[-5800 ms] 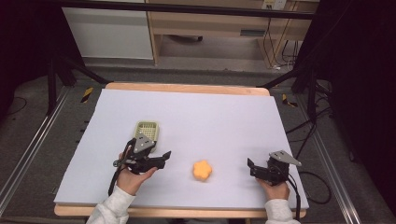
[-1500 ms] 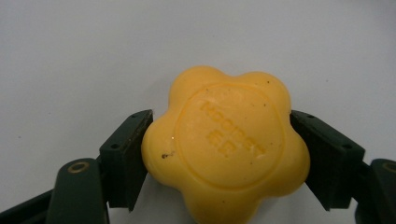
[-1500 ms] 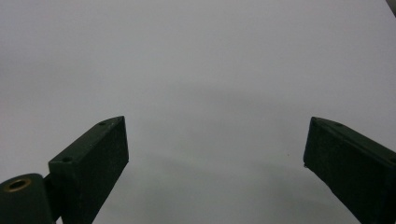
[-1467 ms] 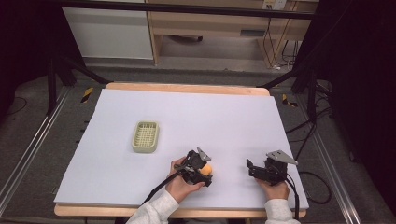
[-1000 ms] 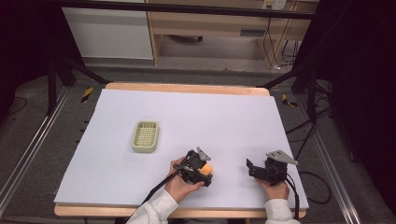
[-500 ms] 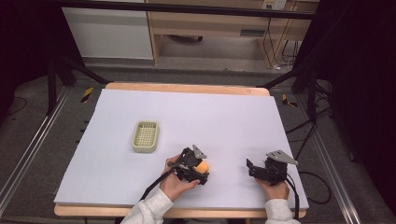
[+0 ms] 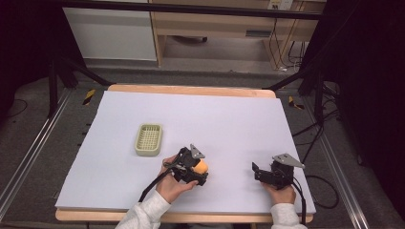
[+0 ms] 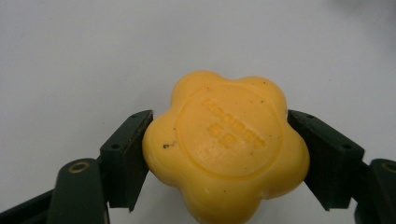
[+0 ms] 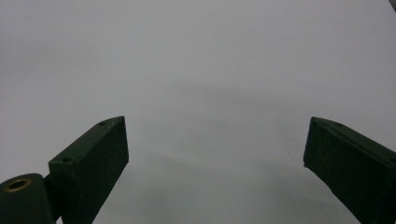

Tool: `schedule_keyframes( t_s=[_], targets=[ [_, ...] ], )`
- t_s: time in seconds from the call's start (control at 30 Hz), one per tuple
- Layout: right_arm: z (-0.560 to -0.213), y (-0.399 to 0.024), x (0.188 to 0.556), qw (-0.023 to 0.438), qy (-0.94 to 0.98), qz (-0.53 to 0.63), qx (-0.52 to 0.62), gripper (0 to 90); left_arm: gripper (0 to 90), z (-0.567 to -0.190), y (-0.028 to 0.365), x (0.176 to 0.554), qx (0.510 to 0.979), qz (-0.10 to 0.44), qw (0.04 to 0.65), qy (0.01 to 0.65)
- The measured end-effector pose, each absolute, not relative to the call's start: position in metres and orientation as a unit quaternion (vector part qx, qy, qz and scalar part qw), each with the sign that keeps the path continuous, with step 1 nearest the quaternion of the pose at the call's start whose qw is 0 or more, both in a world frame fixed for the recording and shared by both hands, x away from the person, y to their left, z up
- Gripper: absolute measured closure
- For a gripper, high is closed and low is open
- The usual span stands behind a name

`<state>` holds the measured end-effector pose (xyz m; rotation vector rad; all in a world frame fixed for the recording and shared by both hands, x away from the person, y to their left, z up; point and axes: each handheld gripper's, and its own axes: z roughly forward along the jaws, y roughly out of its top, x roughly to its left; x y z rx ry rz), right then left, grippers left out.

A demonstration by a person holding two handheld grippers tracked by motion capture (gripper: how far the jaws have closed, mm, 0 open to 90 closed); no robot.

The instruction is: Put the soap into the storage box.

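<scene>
A yellow-orange, flower-shaped soap bar (image 8: pixel 226 149) with embossed letters sits between both black jaws of my left gripper (image 8: pixel 219 154), which press on its two sides. In the high view this soap bar (image 7: pixel 200 167) and the left gripper (image 7: pixel 197 171) are near the table's front, left of centre. My right gripper (image 7: pixel 258 172) rests at the front right with its jaws wide apart; the right gripper view shows the right gripper (image 9: pixel 215 154) with nothing between its fingers, over bare white surface. A pale green slotted soap dish (image 7: pixel 149 139) lies to the left, apart from both grippers.
The white sheet (image 7: pixel 215 119) covers a wooden-edged table (image 7: pixel 191 89). Black frame posts stand at both sides, and cables trail off the table's right edge.
My left gripper came from beside the soap dish over to the soap bar and shut on it. In the last second it shifted slightly left with the bar. The right gripper stayed still.
</scene>
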<state>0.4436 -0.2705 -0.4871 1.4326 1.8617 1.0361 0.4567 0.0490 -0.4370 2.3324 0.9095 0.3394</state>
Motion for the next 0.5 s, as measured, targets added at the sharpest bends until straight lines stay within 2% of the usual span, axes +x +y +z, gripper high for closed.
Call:
schedule_keyframes(
  t_s=[0.5],
  targets=[
    [-0.487,-0.271,0.444,0.283,0.695,0.387,0.536,7.1,25.3,-0.420,0.078,0.460,0.864,0.140,0.319,0.363]
  ],
)
